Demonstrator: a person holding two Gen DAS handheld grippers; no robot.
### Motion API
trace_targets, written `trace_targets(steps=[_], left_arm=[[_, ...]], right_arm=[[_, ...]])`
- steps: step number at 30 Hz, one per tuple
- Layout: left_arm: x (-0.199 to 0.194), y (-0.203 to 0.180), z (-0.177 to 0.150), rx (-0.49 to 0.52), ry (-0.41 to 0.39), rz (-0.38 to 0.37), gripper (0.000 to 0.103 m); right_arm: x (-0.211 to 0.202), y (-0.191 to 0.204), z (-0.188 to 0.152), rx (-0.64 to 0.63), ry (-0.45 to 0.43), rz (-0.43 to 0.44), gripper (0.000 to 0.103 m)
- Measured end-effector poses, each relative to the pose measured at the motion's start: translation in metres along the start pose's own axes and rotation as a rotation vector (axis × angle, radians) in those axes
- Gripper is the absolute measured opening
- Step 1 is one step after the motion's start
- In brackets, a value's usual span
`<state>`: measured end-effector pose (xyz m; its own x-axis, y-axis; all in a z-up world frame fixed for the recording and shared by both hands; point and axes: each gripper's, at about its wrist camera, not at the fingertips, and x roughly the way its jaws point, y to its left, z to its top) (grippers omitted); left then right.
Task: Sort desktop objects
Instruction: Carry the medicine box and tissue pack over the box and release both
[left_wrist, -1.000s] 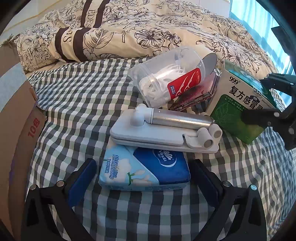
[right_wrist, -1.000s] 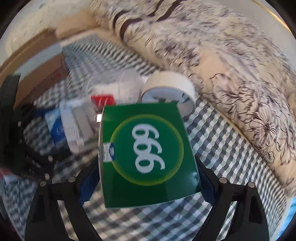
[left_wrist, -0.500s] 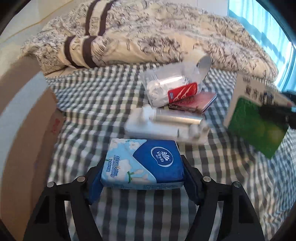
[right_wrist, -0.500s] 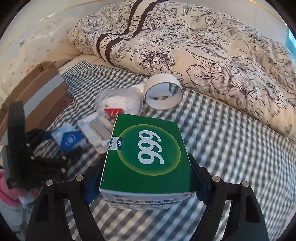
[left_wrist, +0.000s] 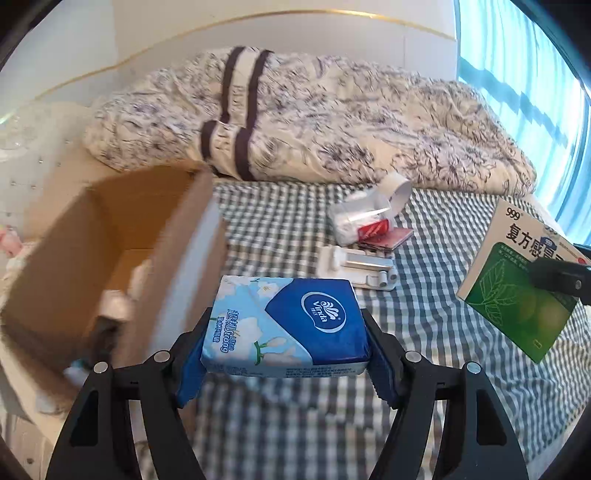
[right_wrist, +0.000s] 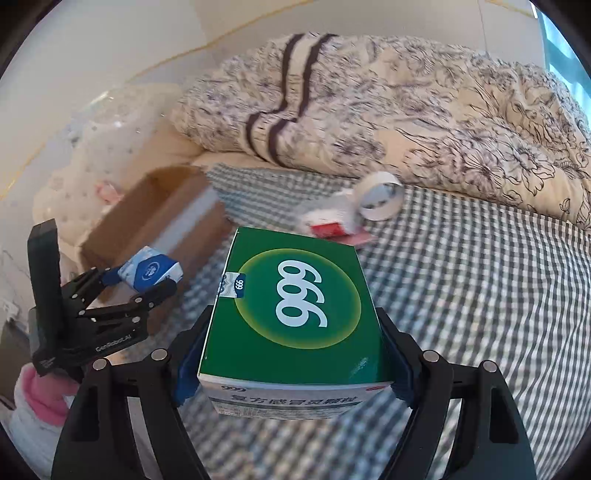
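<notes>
Left gripper (left_wrist: 286, 363): our blue pads are pressed against both ends of the tissue pack (left_wrist: 286, 330), which we hold in the air just beside the open cardboard box (left_wrist: 110, 236).
Tissue pack writing: "Vinda" and "Ultra Strong".
Right gripper (right_wrist: 291, 363): clamped on the sides of the green medicine box (right_wrist: 295, 308), lifted over the checked bedsheet (right_wrist: 480, 277).
Medicine box writing: a large white "999" in a yellow-ringed circle; Chinese characters on the near side.
Left gripper's body print: we read "GenRobot.AI".
</notes>
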<state>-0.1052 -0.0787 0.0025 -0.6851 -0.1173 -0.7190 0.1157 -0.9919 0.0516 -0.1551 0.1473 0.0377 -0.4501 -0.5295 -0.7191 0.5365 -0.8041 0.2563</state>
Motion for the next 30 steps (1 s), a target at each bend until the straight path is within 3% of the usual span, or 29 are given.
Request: trace_targets(steps=[7,14,19,26,30], left_arm=[[-0.056,0.048,-0.008,-0.041,-0.045,0.021,0.074],[-0.080,0.111,-0.002,-0.102,-0.090,0.054,0.074],[-0.065,0.156,0.004,-0.146,-0.080,0.076,0.074],[-0.024,0.193,0.005,-0.188,-0.053,0.086,0.075],[-0.004,0.196,0.008,-0.182,-0.039,0.107,0.098]], right_arm=[[-0.021,0.079,-0.004,-0.027,-0.046,0.025,0.081],[0.003,0.163,0.034,-0.019,-0.077,0.122,0.081],[0.045,0.202,0.071,0.006,-0.098,0.150,0.081],[0.126,0.217,0.105,0.069,-0.075,0.155,0.083],[0.146,0.227,0.113,0.012,-0.103,0.112,0.084]])
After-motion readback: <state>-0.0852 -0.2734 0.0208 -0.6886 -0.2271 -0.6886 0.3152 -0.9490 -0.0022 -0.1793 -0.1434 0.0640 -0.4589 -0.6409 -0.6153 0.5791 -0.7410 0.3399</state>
